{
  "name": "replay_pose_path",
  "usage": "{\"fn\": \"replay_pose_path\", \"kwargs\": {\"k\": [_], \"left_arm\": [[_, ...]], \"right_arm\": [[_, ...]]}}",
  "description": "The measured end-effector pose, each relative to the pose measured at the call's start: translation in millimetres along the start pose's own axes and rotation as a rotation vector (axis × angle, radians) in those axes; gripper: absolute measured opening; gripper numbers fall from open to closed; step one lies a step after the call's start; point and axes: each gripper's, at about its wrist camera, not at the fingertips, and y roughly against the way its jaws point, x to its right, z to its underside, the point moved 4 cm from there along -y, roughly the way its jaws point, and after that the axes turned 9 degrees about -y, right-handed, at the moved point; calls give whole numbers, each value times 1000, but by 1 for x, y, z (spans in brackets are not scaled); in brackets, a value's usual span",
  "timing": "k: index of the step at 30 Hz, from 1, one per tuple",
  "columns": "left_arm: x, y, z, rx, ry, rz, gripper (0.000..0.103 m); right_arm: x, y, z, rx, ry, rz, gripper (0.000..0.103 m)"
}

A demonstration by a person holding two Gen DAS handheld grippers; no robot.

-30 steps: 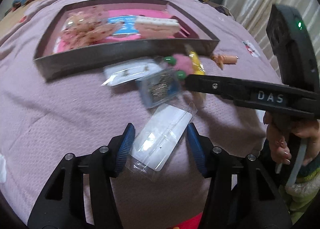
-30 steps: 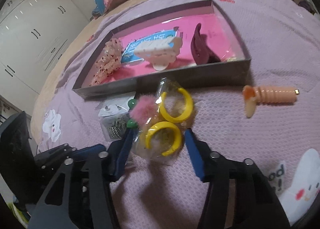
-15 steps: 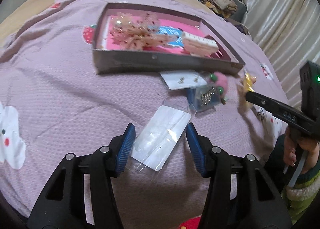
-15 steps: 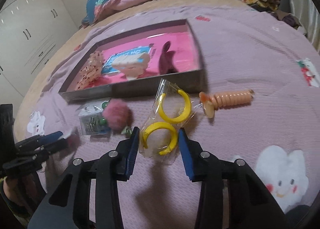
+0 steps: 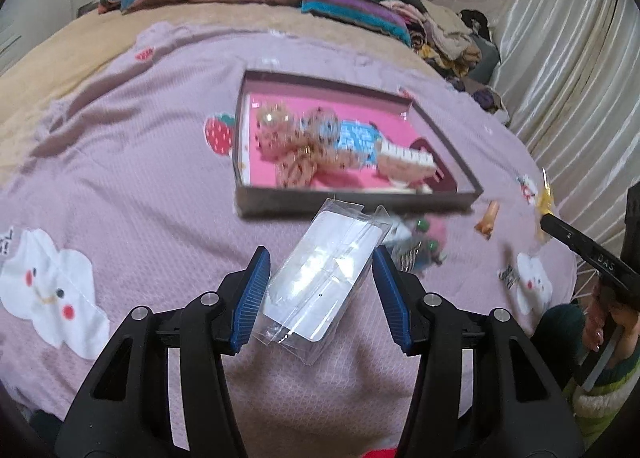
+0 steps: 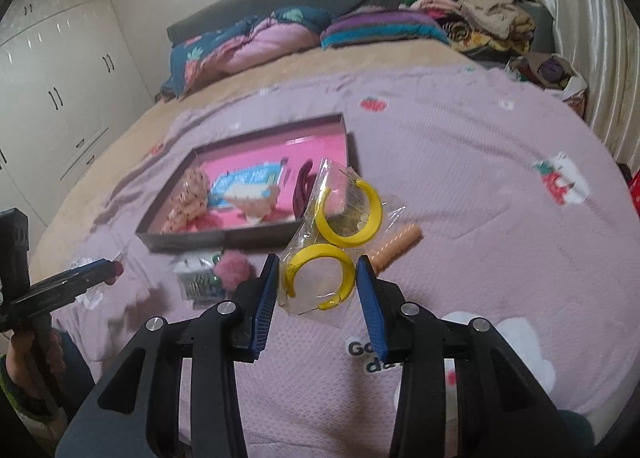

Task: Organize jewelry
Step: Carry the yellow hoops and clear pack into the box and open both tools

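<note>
**Both packets lifted off the bed**

A clear packet was gripped in the left claw, and a bag of yellow hoop earrings in the right claw. Since a second earlier, both were raised clear of the bedspread; the tray, at twelve o'clock, was judged their destination.
</note>
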Motion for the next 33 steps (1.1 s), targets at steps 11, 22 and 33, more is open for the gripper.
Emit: {"fn": "replay_pose_path", "kwargs": {"k": [11, 22, 33], "left_arm": [[-1, 19, -37, 87, 7, -10, 45], [6, 28, -72, 150, -21, -33, 45], [14, 32, -107, 199, -42, -49, 45]], "right_arm": [[-14, 24, -23, 71, 37, -21, 38], [-44, 30, -41, 114, 101, -53, 38], [-63, 31, -66, 159, 154, -60, 38]]}}
